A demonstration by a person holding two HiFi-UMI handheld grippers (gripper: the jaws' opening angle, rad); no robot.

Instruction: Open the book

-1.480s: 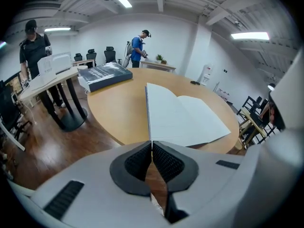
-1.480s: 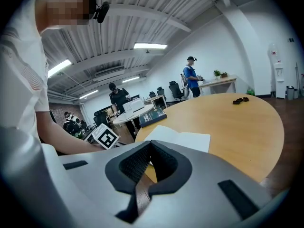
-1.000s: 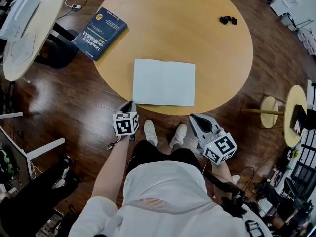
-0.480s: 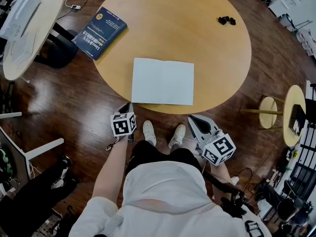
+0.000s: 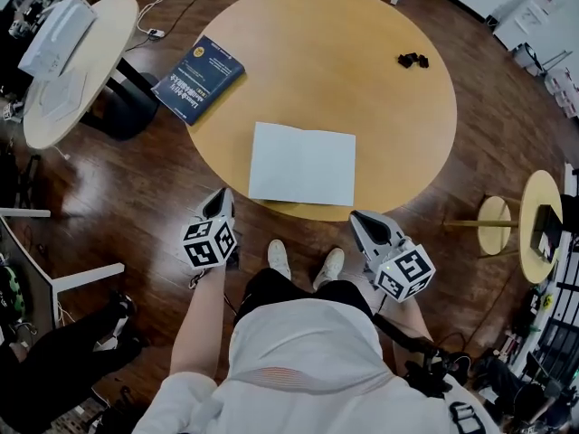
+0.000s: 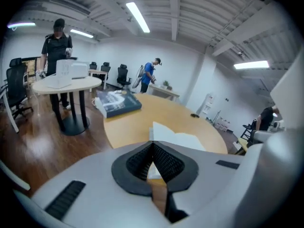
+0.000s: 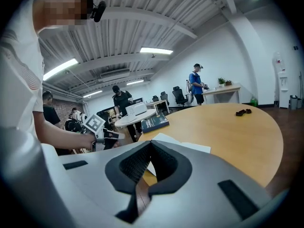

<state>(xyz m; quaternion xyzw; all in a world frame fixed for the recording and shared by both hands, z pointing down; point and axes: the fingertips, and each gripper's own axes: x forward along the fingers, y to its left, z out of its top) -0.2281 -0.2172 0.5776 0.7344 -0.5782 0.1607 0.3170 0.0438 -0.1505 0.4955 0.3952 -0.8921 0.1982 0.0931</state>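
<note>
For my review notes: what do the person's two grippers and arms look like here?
The left gripper and right gripper match: light grey wedge-shaped bodies, black ribbed pads, and a white cube printed with black square markers on each. The person wears a white short-sleeved top, and no sleeve covers the forearms.

No words could be read anywhere. The blue book (image 5: 200, 80) carried pale lettering and a round badge on its cover, all too small to make out. The open white book (image 5: 303, 164) showed only blank pages.
</note>
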